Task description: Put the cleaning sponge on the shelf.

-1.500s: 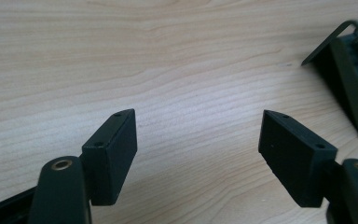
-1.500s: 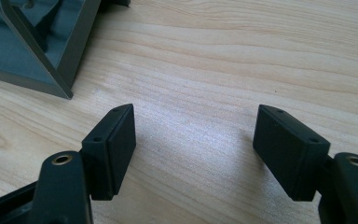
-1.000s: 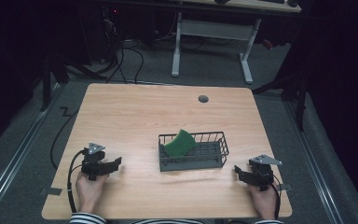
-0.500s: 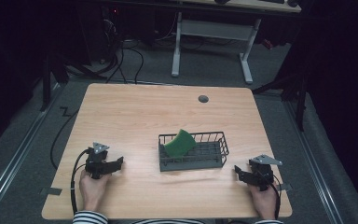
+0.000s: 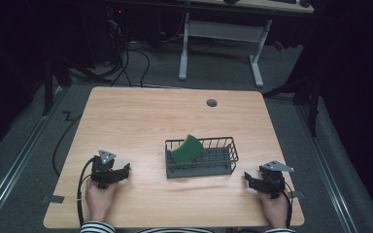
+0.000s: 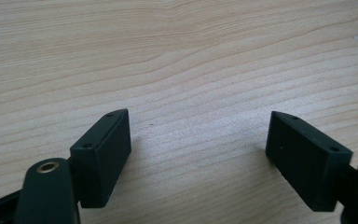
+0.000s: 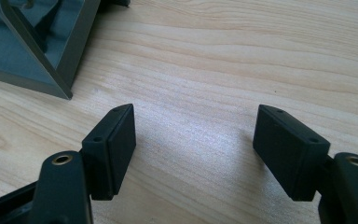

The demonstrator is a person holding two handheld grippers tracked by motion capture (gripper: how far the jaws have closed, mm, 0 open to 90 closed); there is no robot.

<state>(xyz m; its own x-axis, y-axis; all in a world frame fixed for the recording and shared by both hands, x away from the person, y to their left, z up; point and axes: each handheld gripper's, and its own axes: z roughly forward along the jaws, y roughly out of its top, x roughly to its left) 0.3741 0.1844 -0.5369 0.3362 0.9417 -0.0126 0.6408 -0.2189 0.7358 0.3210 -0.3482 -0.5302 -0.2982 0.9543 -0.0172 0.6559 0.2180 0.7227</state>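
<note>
A green sponge (image 5: 187, 149) leans tilted in the left end of a dark wire basket (image 5: 223, 164) near the middle of the wooden table (image 5: 145, 121). My left gripper (image 5: 125, 171) rests on the table left of the basket, held by a hand, open with bare wood between its jaws (image 6: 198, 135). To the basket's right my right gripper (image 5: 248, 179) also stands open, holding nothing (image 7: 193, 133). A corner of the basket (image 7: 46, 51) shows at the upper left of the right gripper view.
A round grey grommet (image 5: 211, 103) sits near the table's far edge. Cables (image 5: 58, 145) trail off the table's left side onto the floor. A white-legged desk (image 5: 221, 43) stands beyond the table.
My left gripper has shifted slightly right toward the basket. The right gripper, basket and sponge have not moved.
</note>
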